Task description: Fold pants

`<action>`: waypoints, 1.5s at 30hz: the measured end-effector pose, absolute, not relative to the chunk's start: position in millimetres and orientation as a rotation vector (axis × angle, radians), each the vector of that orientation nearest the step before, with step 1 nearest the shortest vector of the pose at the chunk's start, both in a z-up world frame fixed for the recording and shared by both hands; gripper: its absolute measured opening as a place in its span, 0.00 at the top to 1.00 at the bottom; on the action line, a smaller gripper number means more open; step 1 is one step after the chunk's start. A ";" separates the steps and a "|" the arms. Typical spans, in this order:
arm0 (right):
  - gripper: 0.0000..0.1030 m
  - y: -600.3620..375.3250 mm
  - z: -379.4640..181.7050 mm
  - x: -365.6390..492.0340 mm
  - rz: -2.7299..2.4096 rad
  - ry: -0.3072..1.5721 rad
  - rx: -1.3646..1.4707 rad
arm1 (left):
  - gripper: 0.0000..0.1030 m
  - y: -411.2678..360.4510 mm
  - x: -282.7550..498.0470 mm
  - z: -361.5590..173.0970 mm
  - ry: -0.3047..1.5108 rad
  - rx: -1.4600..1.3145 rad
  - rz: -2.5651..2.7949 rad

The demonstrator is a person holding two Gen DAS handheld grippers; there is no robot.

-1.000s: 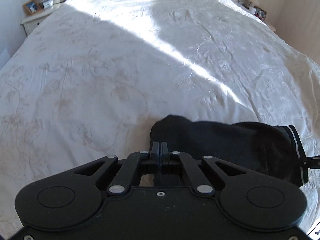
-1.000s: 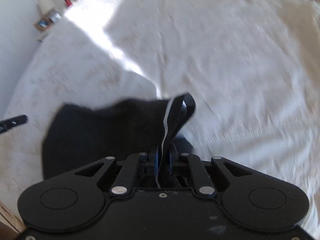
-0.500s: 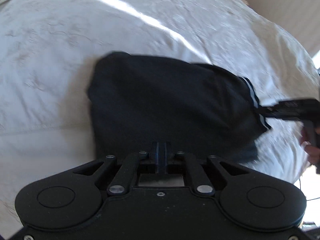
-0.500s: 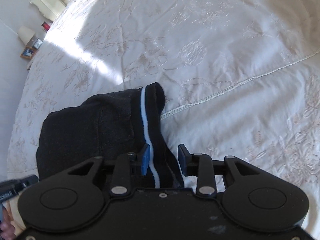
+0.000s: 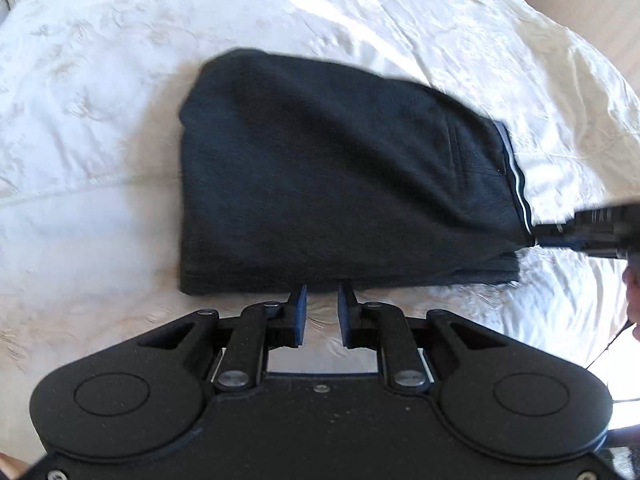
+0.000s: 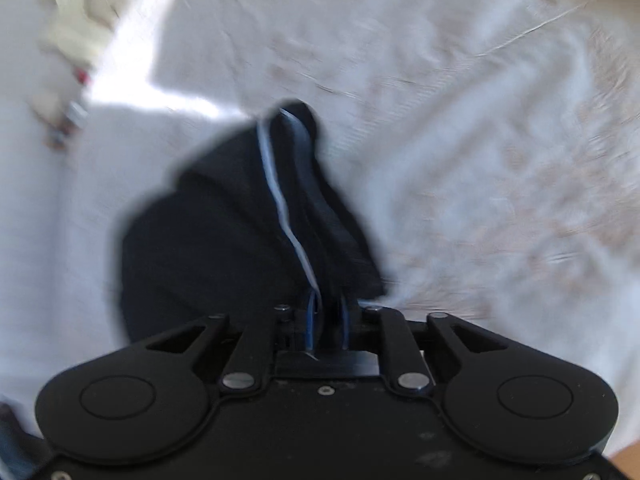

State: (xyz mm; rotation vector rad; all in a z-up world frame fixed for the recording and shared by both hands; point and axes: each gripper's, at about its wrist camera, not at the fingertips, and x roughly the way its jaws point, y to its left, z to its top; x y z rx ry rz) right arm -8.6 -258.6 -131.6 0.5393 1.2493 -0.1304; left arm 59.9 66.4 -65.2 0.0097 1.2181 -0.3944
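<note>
The black pants (image 5: 332, 176) lie folded in a flat bundle on the white bedspread (image 5: 100, 80), their striped waistband (image 5: 516, 176) at the right. My left gripper (image 5: 322, 300) is open and empty, just off the bundle's near edge. My right gripper (image 6: 328, 308) is shut on the waistband end of the pants (image 6: 248, 232), with the white stripe (image 6: 280, 196) running between its pads. It also shows in the left wrist view (image 5: 592, 232), at the bundle's right corner. The right wrist view is blurred.
The embroidered bedspread (image 6: 480, 120) stretches all around the bundle. A headboard and small bedside items (image 6: 68, 44) show blurred at the far left of the right wrist view. A wall (image 5: 592, 8) rises past the bed's right edge.
My left gripper has opened, let go of the pants and drawn back off their near edge. My right gripper, open half a second ago, has closed on the waistband.
</note>
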 end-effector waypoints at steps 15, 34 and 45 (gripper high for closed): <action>0.59 -245.6 -146.1 -36.1 0.023 1.134 0.708 | 0.73 98.1 74.9 -62.5 1.148 0.058 -0.267; 0.53 -258.4 -174.8 -35.9 -0.136 1.035 1.045 | 0.73 116.5 110.6 -62.1 1.129 0.084 -0.292; 0.79 -239.9 -179.5 -4.0 -0.093 1.092 0.968 | 0.56 108.4 137.0 -92.2 1.160 -0.004 -0.416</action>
